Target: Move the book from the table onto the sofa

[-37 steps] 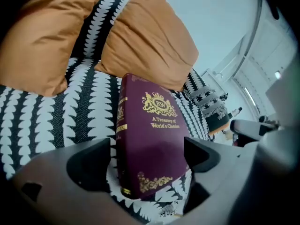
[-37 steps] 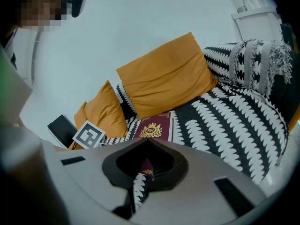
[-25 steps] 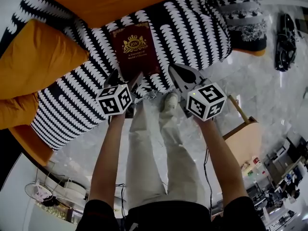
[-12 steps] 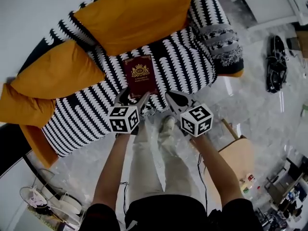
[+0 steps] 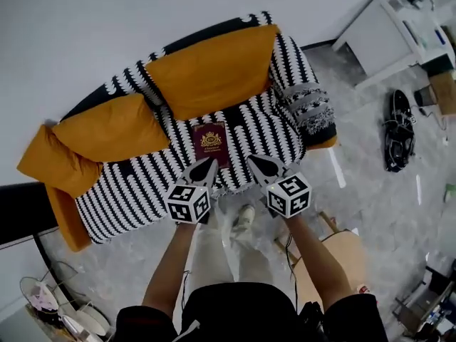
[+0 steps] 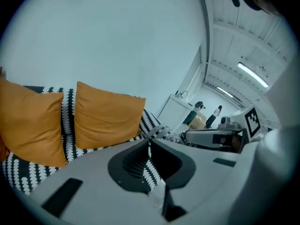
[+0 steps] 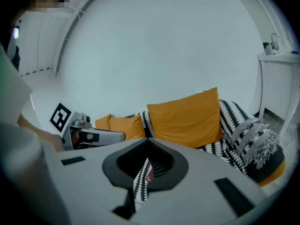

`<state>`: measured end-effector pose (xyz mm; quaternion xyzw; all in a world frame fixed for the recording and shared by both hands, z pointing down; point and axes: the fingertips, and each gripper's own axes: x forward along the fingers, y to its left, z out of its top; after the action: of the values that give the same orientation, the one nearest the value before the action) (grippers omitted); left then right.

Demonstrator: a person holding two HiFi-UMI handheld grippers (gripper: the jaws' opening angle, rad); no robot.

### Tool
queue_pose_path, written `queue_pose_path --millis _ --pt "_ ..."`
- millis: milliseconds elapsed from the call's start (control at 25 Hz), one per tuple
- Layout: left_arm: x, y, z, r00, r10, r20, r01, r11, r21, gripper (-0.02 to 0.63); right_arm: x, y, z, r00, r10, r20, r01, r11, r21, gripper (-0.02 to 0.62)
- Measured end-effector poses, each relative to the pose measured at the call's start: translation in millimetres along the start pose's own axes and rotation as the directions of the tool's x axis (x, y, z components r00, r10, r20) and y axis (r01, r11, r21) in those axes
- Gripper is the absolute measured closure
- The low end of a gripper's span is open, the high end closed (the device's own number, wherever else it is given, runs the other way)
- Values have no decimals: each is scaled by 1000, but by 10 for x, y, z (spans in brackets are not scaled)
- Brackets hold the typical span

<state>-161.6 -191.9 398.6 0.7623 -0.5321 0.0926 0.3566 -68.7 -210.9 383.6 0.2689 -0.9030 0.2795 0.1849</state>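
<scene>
Left gripper (image 5: pixel 211 162) just closed, empty | book (image 5: pixel 211 142) on striped sofa (image 5: pixel 135 184) | grey floor (image 5: pixel 363 191)

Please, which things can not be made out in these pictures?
- Book cover print, head view: too small to read.
- Book, left gripper view: hidden behind left tool body.
- Wooden furniture, head view: partly covered by the person's right arm.
- Dark floor object, head view: too small.

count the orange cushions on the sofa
3: the large cushion against the backrest above the book, the middle cushion to its left, the end cushion at the sofa's far left end. None looks hidden.
</scene>
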Motion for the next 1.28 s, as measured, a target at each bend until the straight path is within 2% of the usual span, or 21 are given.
queue_pose_path --millis 120,280,440,680,1040,1160,1280 --pt "-187 -211 196 999 -15 35 14 1000 17 589 -249 66 202 999 6 31 -5 1000 -2 578" --pt "-467 -607 494 990 -45 137 40 998 40 589 -571 119 469 997 22 80 -20 999 -29 578" --pt "-767 -960 788 976 -20 215 -6 993 121 589 -829 271 766 990 54 134 -48 998 -48 578" --pt "-1167 -1302 1174 950 -15 311 -44 982 182 589 -1111 672 1152 977 139 162 -117 983 -139 578" --pt "-1669 -1445 1420 918 -14 395 -51 987 154 589 -1381 1137 1389 956 199 215 -155 966 -206 578" --pt "-1873 -1475 1477 905 -17 425 -59 984 165 589 -1459 1378 1482 945 216 245 -156 958 -243 578" --pt "-2051 -1523 1507 903 -32 428 -61 978 202 589 -1524 1631 1573 934 229 276 -147 947 -287 578"
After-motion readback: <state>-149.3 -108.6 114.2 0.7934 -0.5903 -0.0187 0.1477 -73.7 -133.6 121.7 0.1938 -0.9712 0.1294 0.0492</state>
